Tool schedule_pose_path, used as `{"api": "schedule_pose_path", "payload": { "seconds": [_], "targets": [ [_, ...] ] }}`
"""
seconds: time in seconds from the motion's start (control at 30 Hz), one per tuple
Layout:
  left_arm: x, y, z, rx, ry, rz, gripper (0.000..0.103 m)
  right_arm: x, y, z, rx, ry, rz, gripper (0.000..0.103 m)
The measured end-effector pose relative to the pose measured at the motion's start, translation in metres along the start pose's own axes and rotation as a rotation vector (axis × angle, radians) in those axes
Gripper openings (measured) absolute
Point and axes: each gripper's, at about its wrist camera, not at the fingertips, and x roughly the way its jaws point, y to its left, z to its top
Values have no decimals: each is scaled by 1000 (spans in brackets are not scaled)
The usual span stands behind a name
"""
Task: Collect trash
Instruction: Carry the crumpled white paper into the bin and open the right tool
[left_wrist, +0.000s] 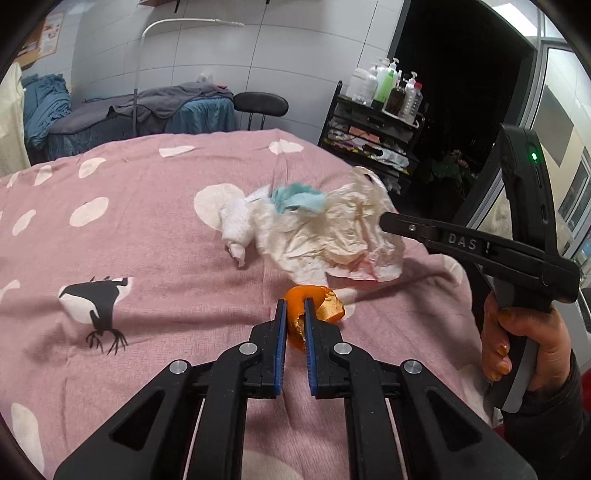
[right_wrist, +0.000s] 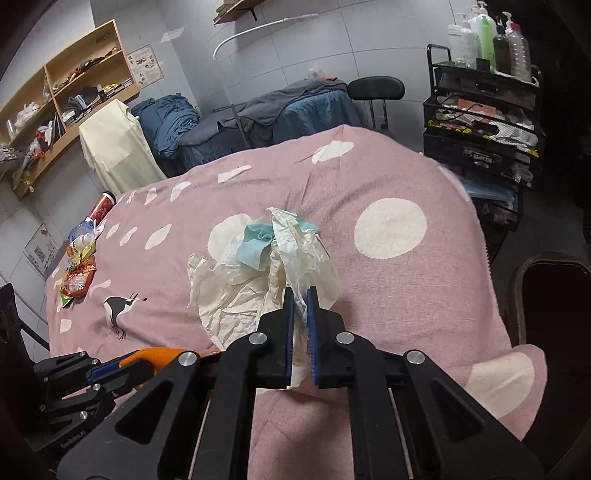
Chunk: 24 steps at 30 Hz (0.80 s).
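The left tool (left_wrist: 295, 301) is clenched on a piece of orange peel (left_wrist: 314, 299), which is pinched between its two blue pads and juts out past the tips and to their right. The peel is seen just above a pink bedspread (left_wrist: 166, 229) with white spots and a bird print; whether it touches the cloth cannot be told.

The right tool (right_wrist: 301, 290) is clenched on a crumpled white wrapper (right_wrist: 240, 299), a thin fold of which is caught between its pads. Ahead of and to the left of its tips, the rest of the wrapper is spread over the bedspread, with a scrap of teal tissue (right_wrist: 255, 245) lying on it just beyond the tips. In the left wrist view a rolled white tissue (left_wrist: 236, 225) is seen at the far left edge of this heap.

Far to the left of the right tool, at the bedspread's edge, a small pile of coloured snack packets (right_wrist: 79, 266) and a red can (right_wrist: 101, 206) are lying. To the right of both tools a black wire rack (right_wrist: 480, 122) is filled with papers and is topped with pump bottles (right_wrist: 487, 40). A dark bin (right_wrist: 550, 299) is partly seen at the right.

The right tool is gripped at its handle by a hand (left_wrist: 524, 343) in a dark sleeve, and both tools are angled downward at the bedspread.
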Motion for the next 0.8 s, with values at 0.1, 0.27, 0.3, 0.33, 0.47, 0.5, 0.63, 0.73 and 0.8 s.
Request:
{"api": "schedule_pose_path", "payload": {
  "seconds": [0.1, 0.27, 0.3, 0.33, 0.47, 0.5, 0.63, 0.73, 0.8],
  "targets": [
    [-7, -3, 5, 3, -23, -15, 9, -22, -4, -3, -6, -40, -29, 8],
    [-13, -14, 10, 16, -57, -34, 10, -64, -15, -9, -15, -117, -87, 8],
    [-13, -16, 10, 18, -58, -40, 9, -72, -20, -10, -5, -132, -100, 8],
    [-12, -18, 11, 22, -59, -46, 9, -81, -26, -12, 9, -146, -110, 8],
    [-8, -30, 13, 42, -60, -75, 9, -104, -47, -17, 47, -190, -172, 8],
    [-7, -34, 14, 48, -61, -84, 9, -111, -54, -19, 60, -203, -195, 8],
    [-1, -47, 19, 67, -63, -116, 9, -131, -81, -27, 115, -228, -256, 8],
    [4, -61, 23, 92, -67, -142, 9, -146, -107, -36, 167, -237, -312, 8],
    [7, -73, 26, 113, -70, -157, 9, -151, -121, -40, 191, -238, -343, 8]
  ]
}}
